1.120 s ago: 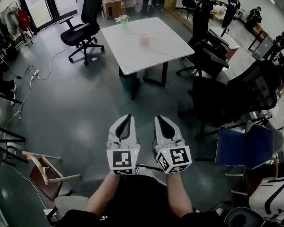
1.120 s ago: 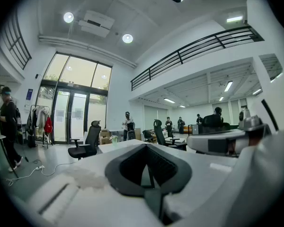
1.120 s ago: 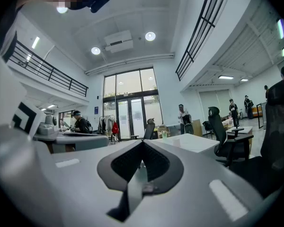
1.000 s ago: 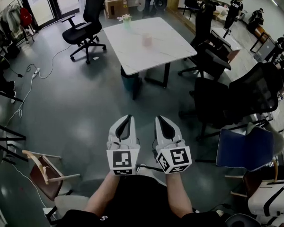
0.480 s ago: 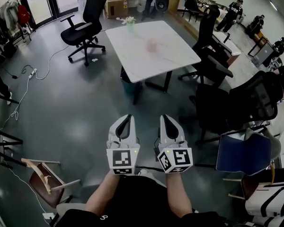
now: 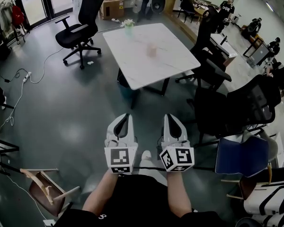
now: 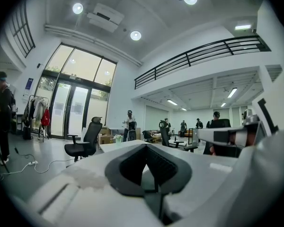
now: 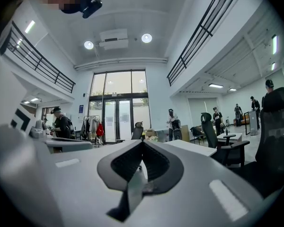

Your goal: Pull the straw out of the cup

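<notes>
Far ahead stands a white table (image 6: 173, 56) with a small pink cup (image 6: 152, 49) near its middle; the straw is too small to make out. A vase of flowers (image 6: 128, 28) sits at the table's far edge. Both grippers are held side by side well short of the table, over the grey floor. My left gripper (image 6: 124, 117) is shut with nothing in it, and my right gripper (image 6: 170, 117) is shut and empty as well. In the left gripper view the jaws of the left gripper (image 7: 146, 146) meet in front of the distant table (image 7: 114, 145). In the right gripper view the right gripper (image 8: 142, 143) also shows its jaws closed together.
A black office chair (image 6: 80, 20) stands left of the table, more black chairs (image 6: 213, 65) to its right. A blue chair (image 6: 241, 155) is near right, a tipped wooden chair (image 6: 42, 183) near left. A cable (image 6: 19, 79) lies on the floor. People (image 6: 226, 6) stand at the back.
The person has walked forward: the table and cup have come nearer and sit lower in the head view. Both grippers stay shut and side by side.
</notes>
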